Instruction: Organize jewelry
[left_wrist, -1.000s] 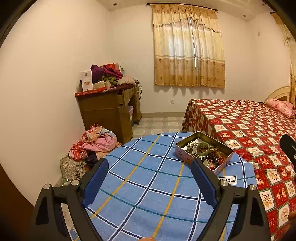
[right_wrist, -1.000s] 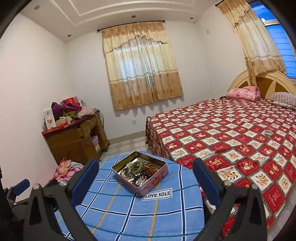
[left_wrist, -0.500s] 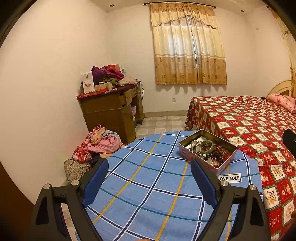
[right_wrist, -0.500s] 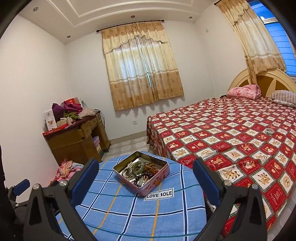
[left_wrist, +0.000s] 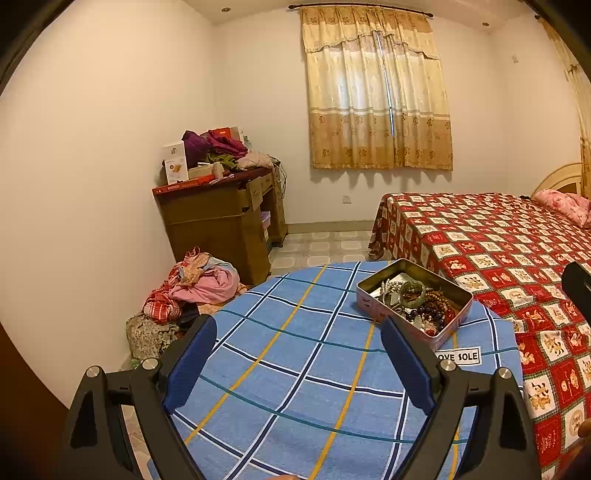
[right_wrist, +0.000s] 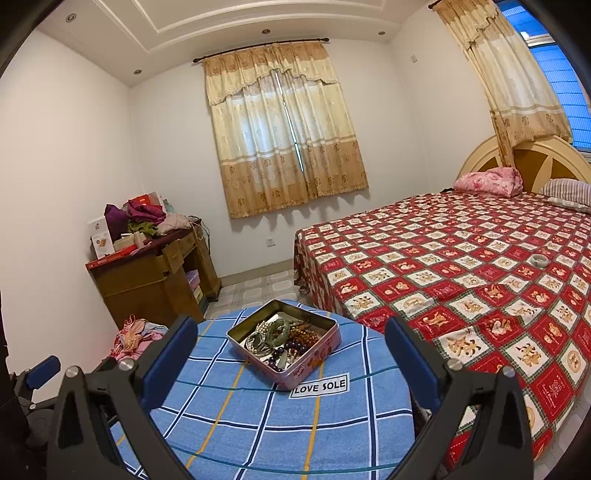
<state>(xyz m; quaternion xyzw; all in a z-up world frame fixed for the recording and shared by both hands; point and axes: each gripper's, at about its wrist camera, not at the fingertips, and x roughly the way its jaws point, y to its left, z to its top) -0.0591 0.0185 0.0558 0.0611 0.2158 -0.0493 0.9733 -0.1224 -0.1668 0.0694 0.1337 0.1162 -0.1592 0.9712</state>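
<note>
Both hand-held grippers spread, empty | left hand-held gripper (left_wrist: 297, 360) | right hand-held gripper (right_wrist: 291, 350) | tin (right_wrist: 314, 363) jewelry tangled, indistinct

The jewelry (right_wrist: 280, 341) heaped in the tin (right_wrist: 314, 365) is too tangled to separate; the table's (right_wrist: 258, 424) near edge is cut off.

Far left: wooden desk (right_wrist: 155, 280) piled with clothes and boxes. Floor: clothes heap (left_wrist: 199, 284). Right: bed (right_wrist: 480, 266), red patterned cover, pink pillow (right_wrist: 489, 181). Far wall: curtains (right_wrist: 284, 129).
</note>
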